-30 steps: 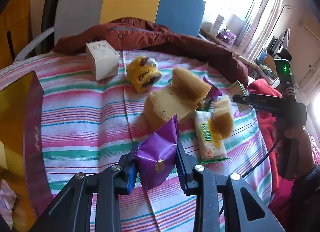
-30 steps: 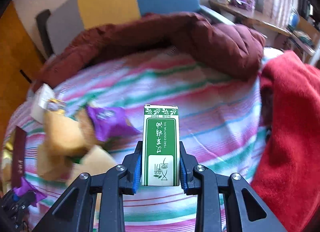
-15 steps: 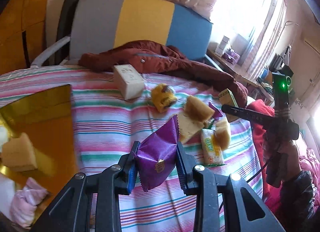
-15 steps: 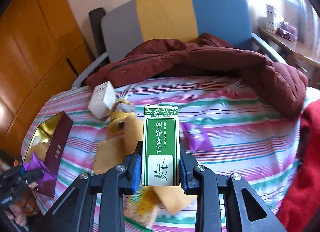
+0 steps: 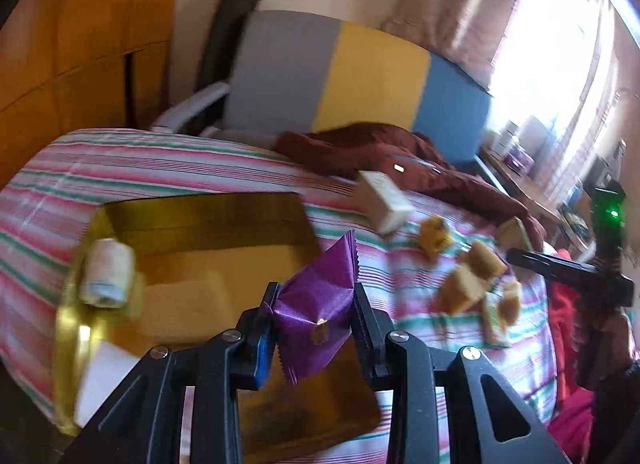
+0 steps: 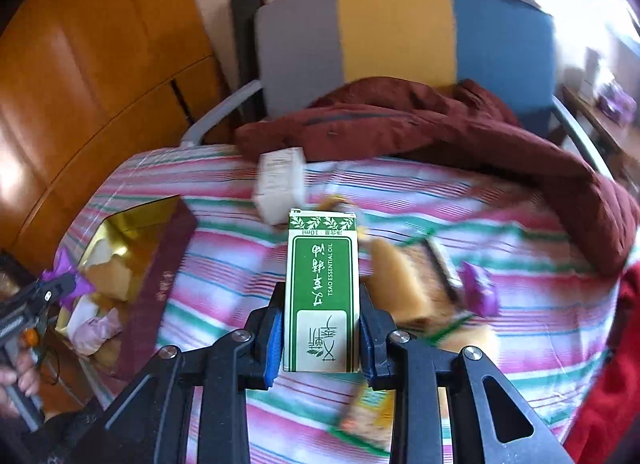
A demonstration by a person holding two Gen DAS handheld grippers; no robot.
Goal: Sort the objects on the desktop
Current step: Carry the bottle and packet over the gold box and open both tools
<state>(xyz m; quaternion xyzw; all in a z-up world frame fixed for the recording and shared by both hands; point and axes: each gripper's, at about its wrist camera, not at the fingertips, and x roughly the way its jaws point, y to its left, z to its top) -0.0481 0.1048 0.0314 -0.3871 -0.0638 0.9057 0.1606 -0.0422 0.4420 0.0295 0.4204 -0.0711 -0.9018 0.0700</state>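
My left gripper (image 5: pixel 314 314) is shut on a purple snack packet (image 5: pixel 316 304) and hangs over the gold-lined box (image 5: pixel 208 224). Inside that box lie a pale wrapped roll (image 5: pixel 106 278) and a yellow sponge block (image 5: pixel 180 304). My right gripper (image 6: pixel 320 330) is shut on a green and white essential oil carton (image 6: pixel 320 284), held upright above the striped cloth (image 6: pixel 520 336). In the right wrist view the left gripper (image 6: pixel 60 288) with its purple packet (image 6: pixel 68 274) shows at the far left beside the maroon-sided box (image 6: pixel 160 276).
A white carton (image 5: pixel 382 200), a yellow wrapped toy (image 5: pixel 436 236), sponge blocks (image 5: pixel 468 284) and a snack pack (image 5: pixel 494 318) lie scattered on the cloth. Another purple packet (image 6: pixel 478 288) lies right of the sponges. A maroon jacket (image 6: pixel 460 132) drapes the far edge before a chair (image 6: pixel 396 32).
Both grippers have swung left with their loads. The left one now hangs over the gold box, and the right one now faces the white carton and the box's side.
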